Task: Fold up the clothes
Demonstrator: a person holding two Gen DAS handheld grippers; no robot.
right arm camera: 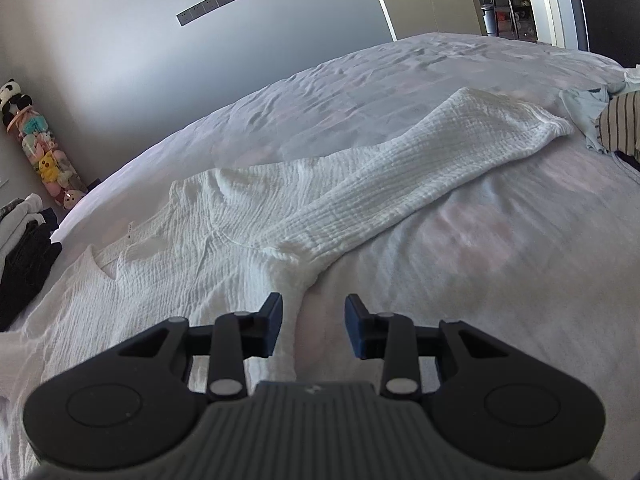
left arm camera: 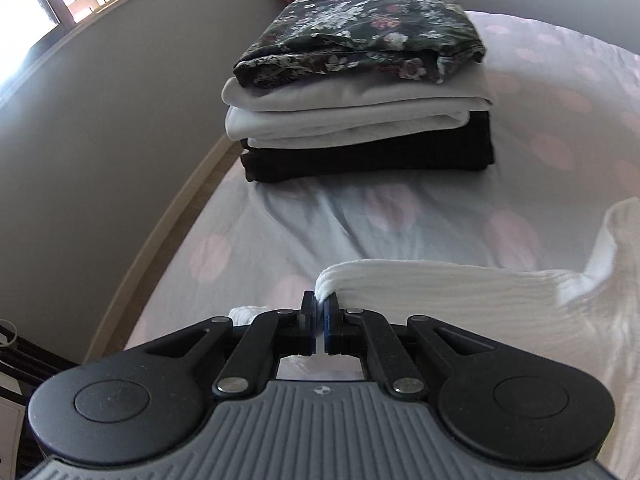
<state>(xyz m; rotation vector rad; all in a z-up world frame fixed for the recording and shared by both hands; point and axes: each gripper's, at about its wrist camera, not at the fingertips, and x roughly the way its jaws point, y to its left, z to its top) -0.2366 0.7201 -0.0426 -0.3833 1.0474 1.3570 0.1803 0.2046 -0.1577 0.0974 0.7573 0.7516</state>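
A white crinkled long-sleeved top (right arm camera: 224, 216) lies spread on the bed, one sleeve (right arm camera: 440, 148) stretched toward the far right. In the left wrist view my left gripper (left arm camera: 319, 307) is shut on a bunched edge of the same white top (left arm camera: 460, 296), lifting it off the sheet. My right gripper (right arm camera: 313, 318) hovers over the top near its armpit, jaws partly apart, with nothing pinched between the pads. A stack of folded clothes (left arm camera: 360, 92), floral on top, white in the middle, black at the bottom, sits beyond the left gripper.
The bed sheet (left arm camera: 400, 216) is pale with faint pink dots. A wall (left arm camera: 100, 120) runs close along the bed's left side. Soft toys (right arm camera: 44, 152) stand in the corner. Striped and light-blue garments (right arm camera: 612, 124) lie at the far right.
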